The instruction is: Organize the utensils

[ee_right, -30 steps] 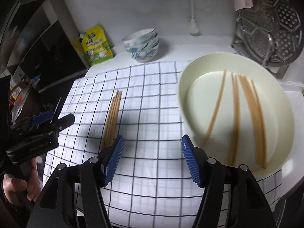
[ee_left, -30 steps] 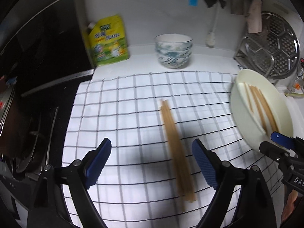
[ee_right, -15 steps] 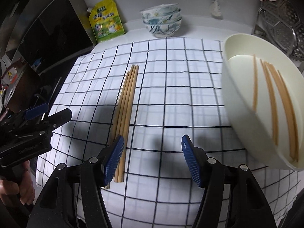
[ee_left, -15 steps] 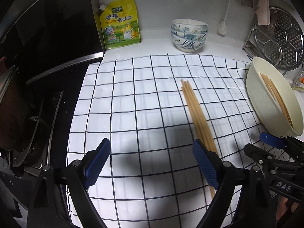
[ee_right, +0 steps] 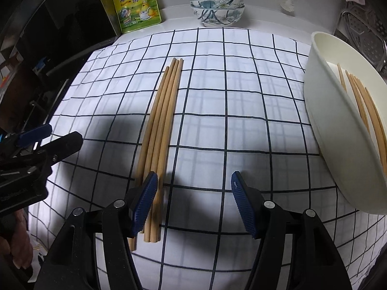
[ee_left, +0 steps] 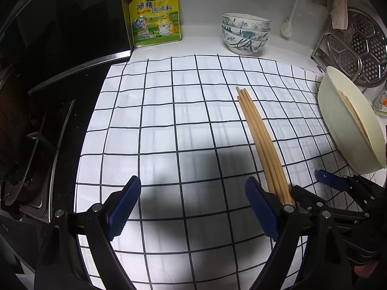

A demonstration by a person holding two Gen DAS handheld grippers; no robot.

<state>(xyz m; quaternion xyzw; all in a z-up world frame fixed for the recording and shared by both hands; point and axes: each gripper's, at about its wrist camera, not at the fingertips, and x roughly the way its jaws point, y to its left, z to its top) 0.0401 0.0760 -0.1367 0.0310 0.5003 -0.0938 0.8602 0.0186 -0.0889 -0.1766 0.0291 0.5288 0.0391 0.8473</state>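
Several wooden chopsticks lie side by side on the white checked cloth. More chopsticks rest inside a cream bowl at the cloth's right edge. My left gripper is open over bare cloth, its right finger just left of the bundle's near ends. My right gripper is open with nothing between its fingers; its left finger covers the bundle's near end. Each gripper shows in the other's view: the right gripper, the left gripper.
A stack of patterned bowls and a yellow seasoning pouch stand by the back wall. A dark stove borders the cloth on the left. A metal steamer rack stands behind the cream bowl.
Both grippers have come down closer to the cloth. The right gripper has shifted left, away from the cream bowl, to the bundle's near end. Jaw openings look the same.
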